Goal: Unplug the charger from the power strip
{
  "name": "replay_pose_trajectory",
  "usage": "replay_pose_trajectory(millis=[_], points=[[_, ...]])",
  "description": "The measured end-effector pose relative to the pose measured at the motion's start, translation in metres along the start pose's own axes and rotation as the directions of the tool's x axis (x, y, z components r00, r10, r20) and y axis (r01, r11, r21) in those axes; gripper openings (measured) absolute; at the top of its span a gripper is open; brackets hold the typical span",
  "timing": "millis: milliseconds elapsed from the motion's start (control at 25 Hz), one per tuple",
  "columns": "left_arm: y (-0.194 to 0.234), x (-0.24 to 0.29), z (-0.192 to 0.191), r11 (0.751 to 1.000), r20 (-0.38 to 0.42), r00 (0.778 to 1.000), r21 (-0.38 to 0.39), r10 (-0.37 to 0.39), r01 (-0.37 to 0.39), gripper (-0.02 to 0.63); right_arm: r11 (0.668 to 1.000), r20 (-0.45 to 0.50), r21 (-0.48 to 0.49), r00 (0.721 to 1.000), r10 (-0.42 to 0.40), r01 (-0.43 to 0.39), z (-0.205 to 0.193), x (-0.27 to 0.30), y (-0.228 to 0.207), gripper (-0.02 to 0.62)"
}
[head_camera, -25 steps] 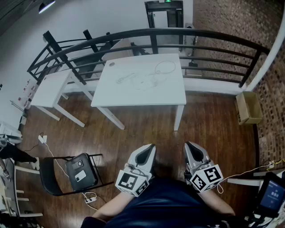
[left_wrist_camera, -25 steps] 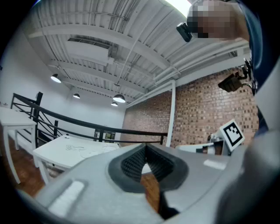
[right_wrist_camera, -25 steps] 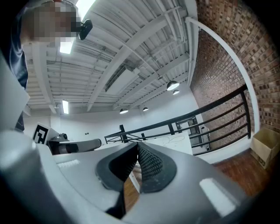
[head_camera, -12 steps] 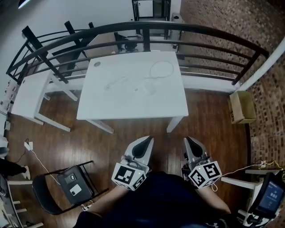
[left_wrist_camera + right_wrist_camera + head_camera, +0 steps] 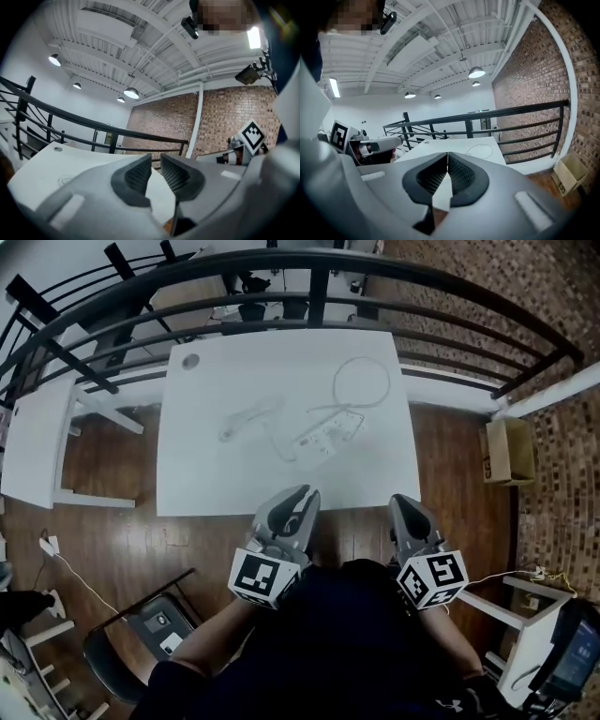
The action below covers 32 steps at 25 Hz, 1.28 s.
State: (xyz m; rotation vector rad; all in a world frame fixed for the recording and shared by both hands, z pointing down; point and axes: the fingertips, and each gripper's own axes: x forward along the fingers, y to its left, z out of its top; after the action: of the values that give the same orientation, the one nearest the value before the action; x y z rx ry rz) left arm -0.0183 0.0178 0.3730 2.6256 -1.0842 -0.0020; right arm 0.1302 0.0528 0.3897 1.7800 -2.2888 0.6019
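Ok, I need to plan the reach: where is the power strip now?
In the head view the power strip lies right of centre on the white table, just below the looped cable.

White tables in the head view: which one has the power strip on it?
The larger, central table: the power strip lies on its right half. The smaller table at the left edge shows none.

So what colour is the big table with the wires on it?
The table is white, seen best in the head view.
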Motion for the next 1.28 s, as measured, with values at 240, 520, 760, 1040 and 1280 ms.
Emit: replay_pose_trajectory(millis=[240,520,760,1040,1280], points=[[0.028,0.036,-0.012,0.998,-0.034,0.998,0.030,0.050,-0.049,0.081,0.991,-0.019,-0.137,1.000,-0.008,0.005,0.000,0.041,-0.040,0.012],[0.042,0.069,-0.045,0.992,-0.121,0.985,0.041,0.120,-0.115,0.111,0.978,-0.131,-0.172,0.987,0.092,-0.114,-0.025,0.095,-0.052,0.012],[0.047,0.074,-0.061,0.986,-0.172,0.971,0.044,0.163,-0.158,0.135,0.972,-0.190,-0.160,0.971,0.143,-0.174,-0.038,0.115,-0.057,0.014],[0.075,0.074,-0.084,0.974,-0.231,0.947,0.063,0.225,-0.216,0.140,0.974,-0.262,-0.118,0.952,0.158,-0.194,-0.057,0.135,-0.054,0.047],[0.089,0.083,-0.109,0.976,-0.299,0.929,0.089,0.219,-0.201,0.153,0.969,-0.331,-0.098,0.926,0.181,-0.225,-0.075,0.150,-0.046,0.193]])
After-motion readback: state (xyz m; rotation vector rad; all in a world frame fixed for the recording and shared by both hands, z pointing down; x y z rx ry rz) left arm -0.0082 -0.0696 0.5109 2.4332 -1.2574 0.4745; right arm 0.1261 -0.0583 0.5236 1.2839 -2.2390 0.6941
